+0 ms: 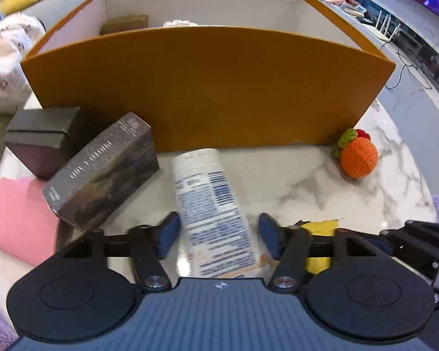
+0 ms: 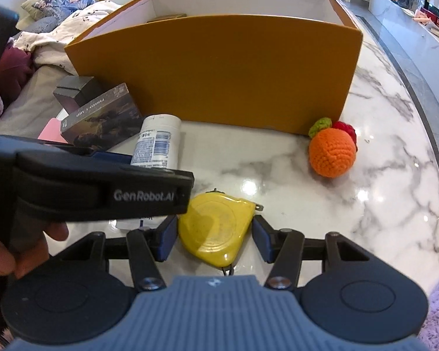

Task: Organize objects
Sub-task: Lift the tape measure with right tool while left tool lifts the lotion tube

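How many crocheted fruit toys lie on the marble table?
2: the crocheted orange lies by the right corner of the orange box; a red crocheted fruit sits just behind it, mostly hidden. More may be inside the box.

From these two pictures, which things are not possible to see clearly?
- Contents of the orange box: both views, hidden by its near wall.
- White bottle: left wrist view, label blurred; right wrist view, lower part hidden by the left gripper.
- Yellow tape measure: left wrist view, mostly hidden behind the fingers.
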A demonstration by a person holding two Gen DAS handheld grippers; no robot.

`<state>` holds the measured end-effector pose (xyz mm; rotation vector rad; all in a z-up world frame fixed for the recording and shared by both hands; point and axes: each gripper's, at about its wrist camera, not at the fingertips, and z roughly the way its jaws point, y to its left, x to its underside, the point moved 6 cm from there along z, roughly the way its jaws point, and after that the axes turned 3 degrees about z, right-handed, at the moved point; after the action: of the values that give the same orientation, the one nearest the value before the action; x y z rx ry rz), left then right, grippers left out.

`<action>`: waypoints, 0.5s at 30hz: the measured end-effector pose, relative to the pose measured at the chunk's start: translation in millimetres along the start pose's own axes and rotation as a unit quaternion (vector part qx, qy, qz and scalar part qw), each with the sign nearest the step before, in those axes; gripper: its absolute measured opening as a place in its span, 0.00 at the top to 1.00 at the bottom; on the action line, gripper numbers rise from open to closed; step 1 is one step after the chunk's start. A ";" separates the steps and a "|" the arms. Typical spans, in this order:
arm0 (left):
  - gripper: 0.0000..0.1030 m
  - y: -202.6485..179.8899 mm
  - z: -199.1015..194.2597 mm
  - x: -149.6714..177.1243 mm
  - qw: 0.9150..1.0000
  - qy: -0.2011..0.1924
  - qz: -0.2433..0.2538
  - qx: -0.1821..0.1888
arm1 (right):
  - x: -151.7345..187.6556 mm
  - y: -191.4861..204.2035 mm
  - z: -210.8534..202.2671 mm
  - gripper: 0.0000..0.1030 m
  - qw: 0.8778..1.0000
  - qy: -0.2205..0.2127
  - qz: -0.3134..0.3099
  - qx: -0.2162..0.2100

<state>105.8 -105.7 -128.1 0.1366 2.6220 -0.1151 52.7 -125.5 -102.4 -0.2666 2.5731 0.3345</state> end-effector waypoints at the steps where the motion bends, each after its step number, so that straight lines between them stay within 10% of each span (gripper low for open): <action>1: 0.40 1.8 -1.0 0.2 1.000 -0.001 0.000 0.006 | 0.2 -0.7 -0.2 0.45 1.000 -0.001 0.002 -0.002; 15: 0.47 21.8 -32.6 -6.3 0.995 -0.018 -0.040 0.092 | -3.9 -6.0 -8.7 0.44 0.999 -0.015 0.025 -0.014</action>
<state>98.0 -81.1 -98.0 0.0921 2.5777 -0.3848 53.4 -133.2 -94.3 -0.2072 2.5506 0.3903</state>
